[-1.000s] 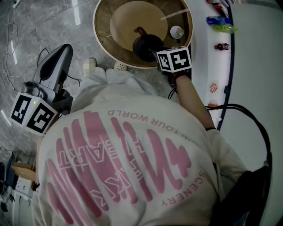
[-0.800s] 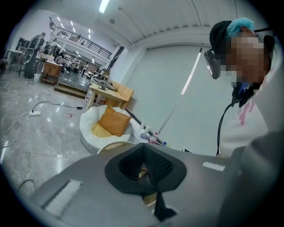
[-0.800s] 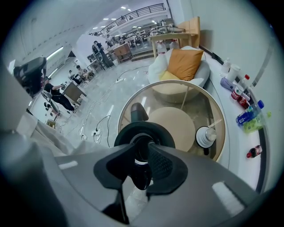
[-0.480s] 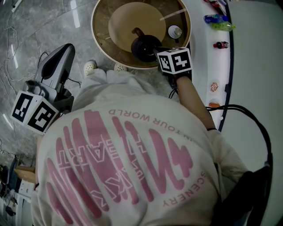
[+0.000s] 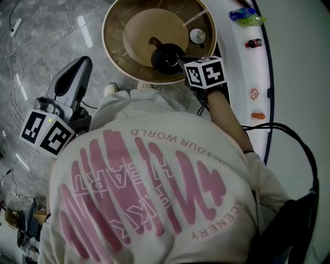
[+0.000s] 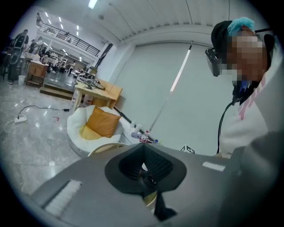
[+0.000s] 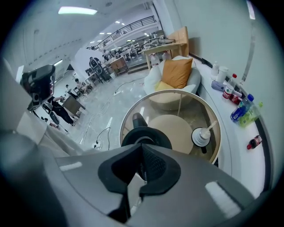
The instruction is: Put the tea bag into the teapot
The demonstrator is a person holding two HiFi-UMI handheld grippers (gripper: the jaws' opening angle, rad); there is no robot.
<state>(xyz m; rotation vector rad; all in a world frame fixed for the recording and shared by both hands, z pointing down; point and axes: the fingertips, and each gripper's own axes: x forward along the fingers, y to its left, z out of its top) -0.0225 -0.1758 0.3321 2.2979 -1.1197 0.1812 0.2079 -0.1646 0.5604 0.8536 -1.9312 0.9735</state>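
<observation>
The black teapot [image 5: 166,56] stands on the round glass table [image 5: 116,51], beside a tan disc. In the right gripper view the teapot [image 7: 146,134] lies just beyond the jaws, its top ring facing up. My right gripper [image 7: 142,153] is shut, and a pale slip, the tea bag [image 7: 134,186], is pinched low between its jaws. In the head view my right gripper [image 5: 181,60] reaches to the teapot's right side. My left gripper [image 5: 81,64] hangs off to the left over the floor, away from the table, and my left gripper [image 6: 143,148] is shut with nothing visibly held.
A small white lidded pot with a stick [image 5: 197,35] stands on the table right of the teapot. Bottles [image 5: 245,14] sit on the white curved counter [image 5: 242,67]. A white chair with an orange cushion [image 7: 175,73] stands beyond the table. Cables lie on the marble floor.
The head view has drifted, so the table sits a little higher in it. My right gripper stays against the teapot. The left gripper has barely shifted.
</observation>
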